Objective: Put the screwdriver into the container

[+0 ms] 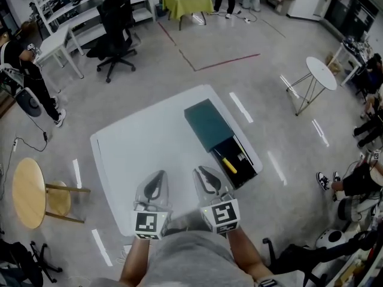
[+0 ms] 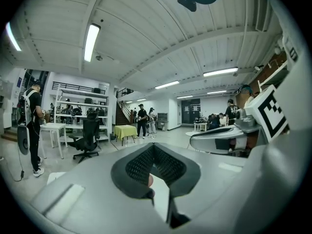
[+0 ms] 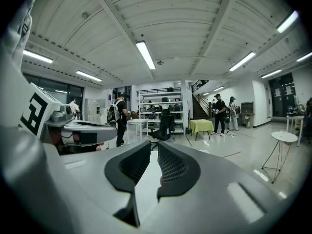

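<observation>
Right gripper [image 3: 154,147] – jaws narrow, nothing between. Left gripper [image 2: 153,149] – tips together, empty too. Both hover at near edge of table [image 1: 134,145]. Screwdriver [image 1: 229,165] (yellow handle) already lies in container [image 1: 206,124] by right edge, so task looks done. Only head view shows that; gripper views catch just room beyond.

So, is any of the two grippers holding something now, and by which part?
Nothing is held. The left gripper and the right gripper have nothing between their jaws. The screwdriver lies inside the container, apart from both.
</observation>
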`<state>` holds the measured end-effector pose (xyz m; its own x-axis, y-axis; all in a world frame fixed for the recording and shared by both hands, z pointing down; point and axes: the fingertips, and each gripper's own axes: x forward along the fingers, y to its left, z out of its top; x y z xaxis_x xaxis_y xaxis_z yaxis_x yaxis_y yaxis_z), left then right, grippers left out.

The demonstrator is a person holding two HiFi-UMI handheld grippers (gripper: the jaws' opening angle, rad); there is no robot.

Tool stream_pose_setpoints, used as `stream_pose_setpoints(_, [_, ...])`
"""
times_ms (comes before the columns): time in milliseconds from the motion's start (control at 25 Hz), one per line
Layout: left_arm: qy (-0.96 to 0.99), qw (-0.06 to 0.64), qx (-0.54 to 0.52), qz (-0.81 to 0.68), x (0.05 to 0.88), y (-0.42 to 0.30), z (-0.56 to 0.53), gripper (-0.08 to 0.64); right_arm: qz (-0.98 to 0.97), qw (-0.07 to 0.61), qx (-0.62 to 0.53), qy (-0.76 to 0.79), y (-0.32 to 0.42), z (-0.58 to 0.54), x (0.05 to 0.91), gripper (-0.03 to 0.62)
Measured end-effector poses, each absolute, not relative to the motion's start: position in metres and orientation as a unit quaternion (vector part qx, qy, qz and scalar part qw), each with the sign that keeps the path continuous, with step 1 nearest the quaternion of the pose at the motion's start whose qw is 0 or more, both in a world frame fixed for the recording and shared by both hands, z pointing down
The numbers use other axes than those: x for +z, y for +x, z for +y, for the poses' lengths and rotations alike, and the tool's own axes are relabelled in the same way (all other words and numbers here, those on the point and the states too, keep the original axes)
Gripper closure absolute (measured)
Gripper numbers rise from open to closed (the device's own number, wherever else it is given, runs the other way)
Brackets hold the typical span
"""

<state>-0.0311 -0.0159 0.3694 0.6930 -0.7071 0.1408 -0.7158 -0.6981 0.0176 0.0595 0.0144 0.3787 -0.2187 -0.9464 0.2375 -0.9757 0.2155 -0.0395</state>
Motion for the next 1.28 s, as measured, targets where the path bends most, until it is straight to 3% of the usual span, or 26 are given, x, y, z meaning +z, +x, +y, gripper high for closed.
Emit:
stream_pose_setpoints(520, [0.911, 0.035, 0.062, -0.405, 0.375, -0.088, 0.002, 0.548, -0.79, 0.081, 0.076, 0.603, -0.004, 0.025, 0.38, 0.588])
stream_pose_setpoints(1280, [0.912, 0.039, 0.062, -0.403, 0.377, -0.104, 0.001, 0.548, -0.789, 0.095, 0.074, 0.602, -0.022, 0.024, 0.385, 0.589])
